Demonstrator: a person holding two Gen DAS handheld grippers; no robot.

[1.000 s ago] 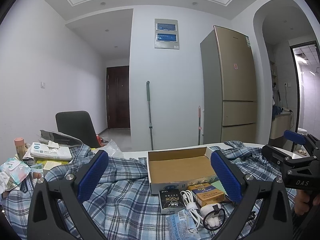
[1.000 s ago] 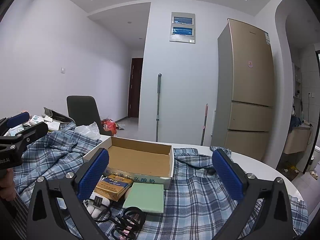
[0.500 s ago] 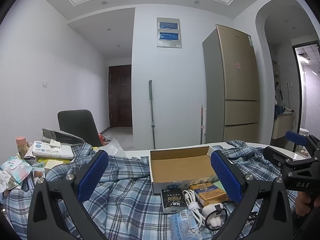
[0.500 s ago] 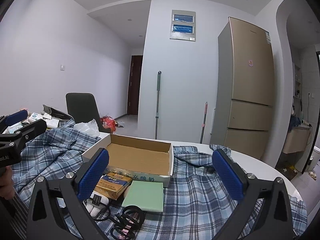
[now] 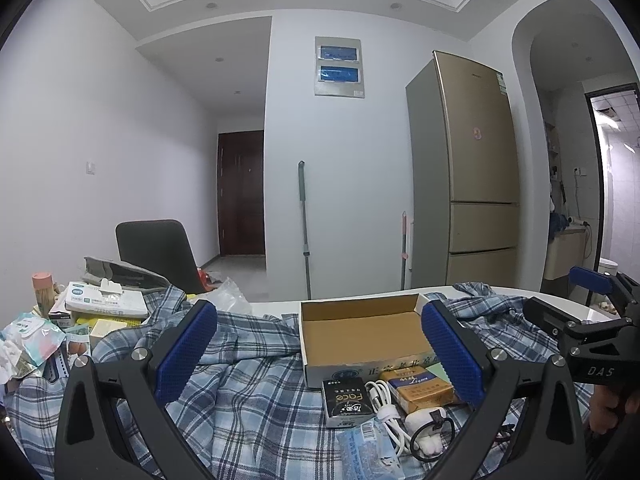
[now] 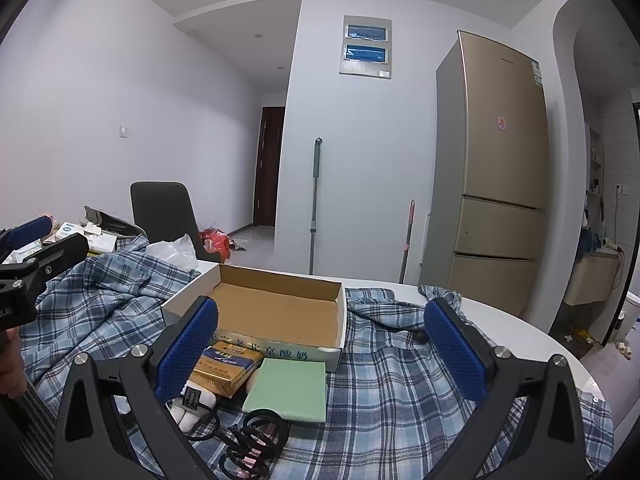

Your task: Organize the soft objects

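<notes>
- Left gripper (image 5: pixel 318 354) is hanging above the table with its blue pads spread wide, nothing between them.
- Right gripper (image 6: pixel 320 350) is likewise gaping wide and carrying nothing; it is also showing at the right edge of the left wrist view.
- Blue plaid shirt (image 6: pixel 400 396) is lying rumpled across the white table (image 6: pixel 532 340), spreading under both grippers.
- Open cardboard box (image 5: pixel 362 334) is sitting on the shirt, its inside bare.
- Just in front of the box, small things are crowding together: a black pack (image 5: pixel 346 400), a white coiled cable (image 5: pixel 384 404), a gold pack (image 6: pixel 224 368) and a green pad (image 6: pixel 288 390) touching the box's front wall.
- Black hair ties (image 6: pixel 252 438) are lying nearest the right camera.
- A heap of packets and tissue packs (image 5: pixel 102 300) is piling at the table's far left.
- A gold fridge (image 5: pixel 472 168) is standing behind, against the wall.
</notes>
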